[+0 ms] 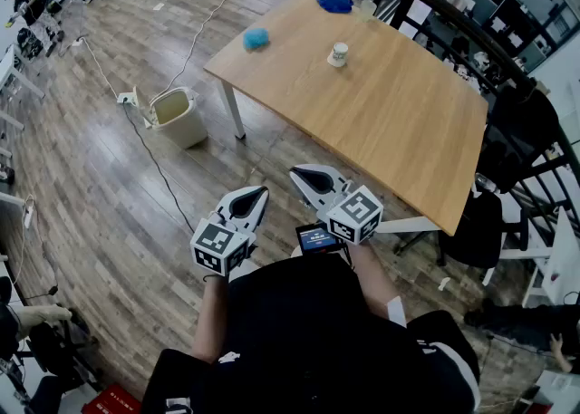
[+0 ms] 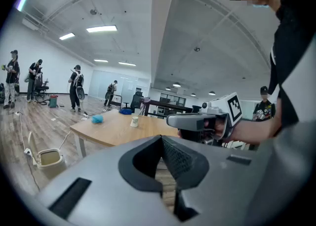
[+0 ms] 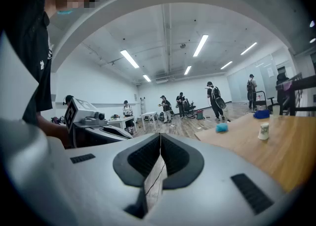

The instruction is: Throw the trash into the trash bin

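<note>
A crumpled light-blue piece of trash [image 1: 256, 38] and a white paper cup [image 1: 339, 54] lie on the wooden table [image 1: 399, 122]. A darker blue wad [image 1: 334, 2] sits at the table's far edge. The open cream trash bin [image 1: 178, 116] stands on the floor left of the table. My left gripper [image 1: 261, 191] and right gripper [image 1: 300, 171] hover side by side over the floor, short of the table, both shut and holding nothing. The left gripper view shows the bin [image 2: 51, 158], the light-blue trash [image 2: 97, 119] and the cup [image 2: 134, 120] ahead. The right gripper view shows the trash [image 3: 222, 127] and cup [image 3: 264, 130].
A white cable [image 1: 195, 41] runs across the wooden floor past the bin. Dark office chairs [image 1: 521, 131] and a railing stand along the table's far right side. Several people [image 2: 76, 87] work at the back of the room. A clear cup [image 1: 367, 9] stands beside the dark blue wad.
</note>
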A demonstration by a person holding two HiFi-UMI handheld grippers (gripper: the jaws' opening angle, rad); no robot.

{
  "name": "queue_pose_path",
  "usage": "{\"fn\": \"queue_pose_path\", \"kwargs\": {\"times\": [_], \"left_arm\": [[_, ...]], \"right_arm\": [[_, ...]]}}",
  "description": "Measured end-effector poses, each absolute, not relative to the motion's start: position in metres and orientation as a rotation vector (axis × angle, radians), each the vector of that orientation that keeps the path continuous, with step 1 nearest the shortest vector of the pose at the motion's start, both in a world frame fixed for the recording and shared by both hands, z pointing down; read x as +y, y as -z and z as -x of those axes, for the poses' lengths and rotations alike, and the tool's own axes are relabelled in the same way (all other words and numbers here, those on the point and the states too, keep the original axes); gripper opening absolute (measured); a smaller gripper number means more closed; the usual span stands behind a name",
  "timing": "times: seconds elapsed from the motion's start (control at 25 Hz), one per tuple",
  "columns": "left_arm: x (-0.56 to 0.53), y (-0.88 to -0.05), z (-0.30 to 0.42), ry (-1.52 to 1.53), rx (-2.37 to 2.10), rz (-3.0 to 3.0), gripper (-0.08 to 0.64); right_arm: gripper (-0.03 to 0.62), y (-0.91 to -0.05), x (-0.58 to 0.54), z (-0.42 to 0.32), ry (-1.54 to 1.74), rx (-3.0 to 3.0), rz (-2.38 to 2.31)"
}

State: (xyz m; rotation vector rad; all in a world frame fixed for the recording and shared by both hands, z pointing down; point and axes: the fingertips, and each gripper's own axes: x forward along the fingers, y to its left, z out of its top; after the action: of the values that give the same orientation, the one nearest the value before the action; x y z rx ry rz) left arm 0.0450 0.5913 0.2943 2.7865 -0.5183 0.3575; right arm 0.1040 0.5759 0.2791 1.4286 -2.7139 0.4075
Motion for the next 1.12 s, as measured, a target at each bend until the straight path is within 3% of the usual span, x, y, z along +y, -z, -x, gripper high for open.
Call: {"fn": "queue_pose_path", "kwargs": {"times": [0.24,0.6,0.92,1.12], "left_arm": [[0.584,-0.32,-0.058,-0.495,-0.474,-2.812,-0.003],[0.479,-0.321,-0.058,-0.392,-0.439,-2.78,-0.003],[0.368,-0.265,-0.073,-0.262,-0.189,-2.832,-0.003],[0.327,-0.293,-0.071,-0.306,-0.138,-2.817,-0.003]], "right_arm": [[-0.002,-0.305,0.543,-0.124,-0.509,-2.711,-1.459],[-0.002,-0.309,0.457,-0.111,-0.48,-2.63,-1.467],[-0.002,-0.258,0.358,-0.132,-0.34,-2.5,-1.743],[-0.002,-0.26,0.326,-0.128,-0.098,-2.317,-1.736]]}}
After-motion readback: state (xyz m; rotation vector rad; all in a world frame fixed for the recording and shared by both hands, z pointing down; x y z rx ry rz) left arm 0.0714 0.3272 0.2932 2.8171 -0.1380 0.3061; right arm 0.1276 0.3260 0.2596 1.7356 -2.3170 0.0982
